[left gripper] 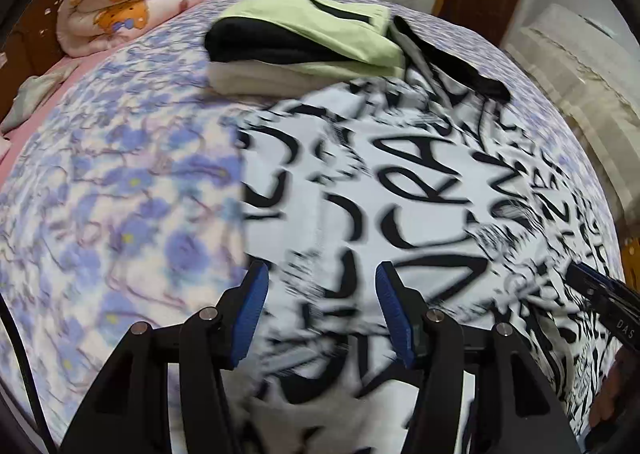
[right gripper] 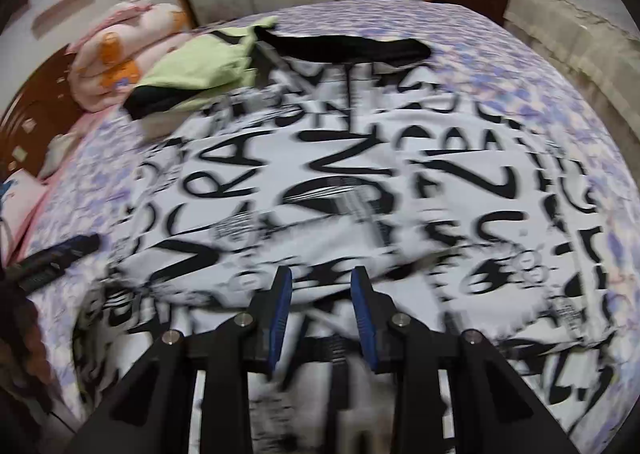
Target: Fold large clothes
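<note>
While the white garment with bold black lettering point(left gripper: 400, 189) lies spread on the blue-flowered bedsheet point(left gripper: 100, 193), we log the left gripper point(left gripper: 322, 278) half open, holding nothing; the right gripper point(right gripper: 322, 280) narrower, likewise empty. Lettering blurred; "CRA" legible.

My left gripper point(left gripper: 320, 286) points down, its jaws wide apart and empty. My right gripper point(right gripper: 321, 288) points down too, jaws a little apart, holding nothing.
</note>
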### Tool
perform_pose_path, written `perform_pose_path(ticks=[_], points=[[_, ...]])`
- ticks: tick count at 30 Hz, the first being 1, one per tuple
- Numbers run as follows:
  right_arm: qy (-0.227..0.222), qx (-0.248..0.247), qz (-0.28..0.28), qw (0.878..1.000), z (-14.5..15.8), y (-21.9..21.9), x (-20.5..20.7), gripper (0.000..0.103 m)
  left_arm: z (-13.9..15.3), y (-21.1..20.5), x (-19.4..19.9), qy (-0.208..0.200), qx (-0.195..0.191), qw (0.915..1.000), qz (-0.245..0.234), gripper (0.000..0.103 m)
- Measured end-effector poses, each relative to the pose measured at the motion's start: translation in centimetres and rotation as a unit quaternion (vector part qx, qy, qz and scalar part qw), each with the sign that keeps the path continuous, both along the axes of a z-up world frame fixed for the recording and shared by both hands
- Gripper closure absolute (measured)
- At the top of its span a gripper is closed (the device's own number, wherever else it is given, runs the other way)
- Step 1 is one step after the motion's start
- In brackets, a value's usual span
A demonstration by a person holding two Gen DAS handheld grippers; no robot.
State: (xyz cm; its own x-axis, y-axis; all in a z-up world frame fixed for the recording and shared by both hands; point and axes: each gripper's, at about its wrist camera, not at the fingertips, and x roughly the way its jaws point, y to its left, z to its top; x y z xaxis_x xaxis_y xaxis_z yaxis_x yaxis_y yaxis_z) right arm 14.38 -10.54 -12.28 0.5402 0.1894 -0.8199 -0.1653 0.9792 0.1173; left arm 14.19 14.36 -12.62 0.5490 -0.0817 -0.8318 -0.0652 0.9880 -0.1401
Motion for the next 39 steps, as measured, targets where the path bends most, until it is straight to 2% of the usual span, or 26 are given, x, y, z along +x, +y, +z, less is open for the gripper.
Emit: perform_pose_path(ticks=[6, 9, 12, 15, 17, 19, 21, 23, 26, 39], points=[[-0.006, 0.013, 0.043, 0.999, -0.8, 4.5, 0.6, 0.072, -1.5, -3.1, 0.4, -0.006, -0.02, 0.9997, -0.014, 0.049], [0.009, 0.019, 0.061, 0.998, -2.1, 5.8, 1.8, 0.072, -2.9, -3.8, 1.4, 0.003, -0.005, 0.9999, -0.013, 0.049], [0.033, 0.004, 0.068, 0.997, -4.0, 6.1, 3.2, 0.072, -4.6, -3.7, 2.0, 0.02, 0.009, 0.9997, -0.009, 0.049], [0.017, -0.04, 0.049, 0.998, -4.6, 4.4, 3.8, 0.075, -5.5, -3.3, 2.2, 0.028, 0.023, 0.9992, -0.014, 0.051], [-0.009, -0.096, -0.002, 0.995, -4.4, 1.7, 4.3, 0.075, -5.5, -3.0, 2.2, 0.027, 0.024, 0.9992, -0.018, 0.051], [-0.01, -0.115, -0.039, 0.993, -4.4, -0.8, 4.9, 0.074, -5.6, -2.7, 2.2, 0.027, 0.02, 0.9992, -0.02, 0.052], [0.008, -0.1, -0.056, 0.993, -4.9, -3.5, 5.3, 0.075, -5.7, -2.6, 2.3, 0.027, 0.019, 0.9992, -0.021, 0.051], [0.01, -0.125, -0.076, 0.989, -5.3, -4.7, 5.3, 0.074, -5.8, -2.7, 2.4, 0.029, 0.024, 0.9991, -0.02, 0.051], [0.018, -0.097, -0.086, 0.991, -5.5, -6.1, 5.0, 0.074, -5.8, -3.0, 2.4, 0.031, 0.03, 0.9989, -0.016, 0.051], [0.018, -0.096, -0.097, 0.991, -6.0, -5.6, 4.9, 0.073, -5.8, -3.2, 2.5, 0.037, 0.032, 0.9987, -0.015, 0.051]])
